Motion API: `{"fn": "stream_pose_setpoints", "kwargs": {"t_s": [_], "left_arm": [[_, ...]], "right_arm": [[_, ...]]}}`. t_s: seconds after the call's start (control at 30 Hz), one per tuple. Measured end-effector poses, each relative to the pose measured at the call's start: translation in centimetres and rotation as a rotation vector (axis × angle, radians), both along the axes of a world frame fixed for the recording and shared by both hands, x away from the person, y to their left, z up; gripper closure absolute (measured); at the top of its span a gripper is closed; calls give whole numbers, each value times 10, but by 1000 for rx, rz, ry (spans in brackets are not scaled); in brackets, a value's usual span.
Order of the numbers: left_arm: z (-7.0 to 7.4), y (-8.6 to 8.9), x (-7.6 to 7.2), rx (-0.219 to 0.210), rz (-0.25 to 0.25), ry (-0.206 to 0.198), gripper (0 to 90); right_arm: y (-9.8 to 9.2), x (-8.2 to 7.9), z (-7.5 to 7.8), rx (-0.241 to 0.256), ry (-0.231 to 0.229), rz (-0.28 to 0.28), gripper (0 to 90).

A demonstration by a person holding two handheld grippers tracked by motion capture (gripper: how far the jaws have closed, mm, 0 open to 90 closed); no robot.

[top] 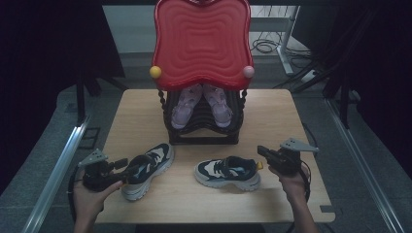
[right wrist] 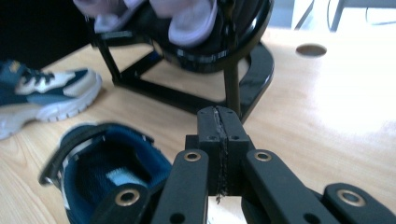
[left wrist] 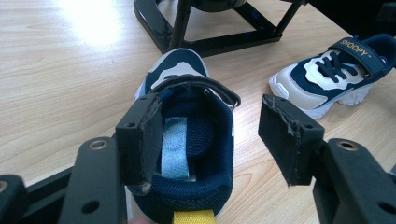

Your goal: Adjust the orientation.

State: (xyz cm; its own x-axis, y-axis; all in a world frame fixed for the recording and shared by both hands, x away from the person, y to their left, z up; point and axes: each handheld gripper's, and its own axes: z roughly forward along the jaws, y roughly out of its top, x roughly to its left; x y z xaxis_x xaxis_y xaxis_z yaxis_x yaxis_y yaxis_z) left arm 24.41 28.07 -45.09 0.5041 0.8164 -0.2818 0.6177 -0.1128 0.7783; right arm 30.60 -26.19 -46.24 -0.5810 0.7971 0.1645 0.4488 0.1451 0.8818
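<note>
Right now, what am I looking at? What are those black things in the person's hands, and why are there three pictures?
A person sits at a wooden table and holds a black grabbing tool in each hand. The top picture comes from a camera above the table. The other two come from small cameras riding on each tool, looking along its tongs.

The left tongs are open, with one pad tucked inside the heel of a navy and white sneaker and the other pad outside it. The right tongs are pressed shut, right behind the second navy sneaker; whether they pinch part of it cannot be seen.

Behind the sneakers stands a black rack with a red wavy top. A pair of pale pink shoes rests on it.
</note>
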Motion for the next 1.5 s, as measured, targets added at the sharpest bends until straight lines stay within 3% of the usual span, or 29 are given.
{"fn": "stream_pose_setpoints", "kwargs": {"t_s": [0.17,0.5,1.13,1.5], "left_arm": [[0,1,0,0,-2,5,395],[-3,1,2,8,-3,22,391],[-7,-3,4,19,-15,36,390],[-11,-8,6,30,-31,54,390]], "right_arm": [[3,0,-12,-43,30,27,897],[-3,-3,-24,-77,72,52,897],[-4,-17,-29,-93,95,89,893],[-6,-15,-34,-96,109,91,892]]}}
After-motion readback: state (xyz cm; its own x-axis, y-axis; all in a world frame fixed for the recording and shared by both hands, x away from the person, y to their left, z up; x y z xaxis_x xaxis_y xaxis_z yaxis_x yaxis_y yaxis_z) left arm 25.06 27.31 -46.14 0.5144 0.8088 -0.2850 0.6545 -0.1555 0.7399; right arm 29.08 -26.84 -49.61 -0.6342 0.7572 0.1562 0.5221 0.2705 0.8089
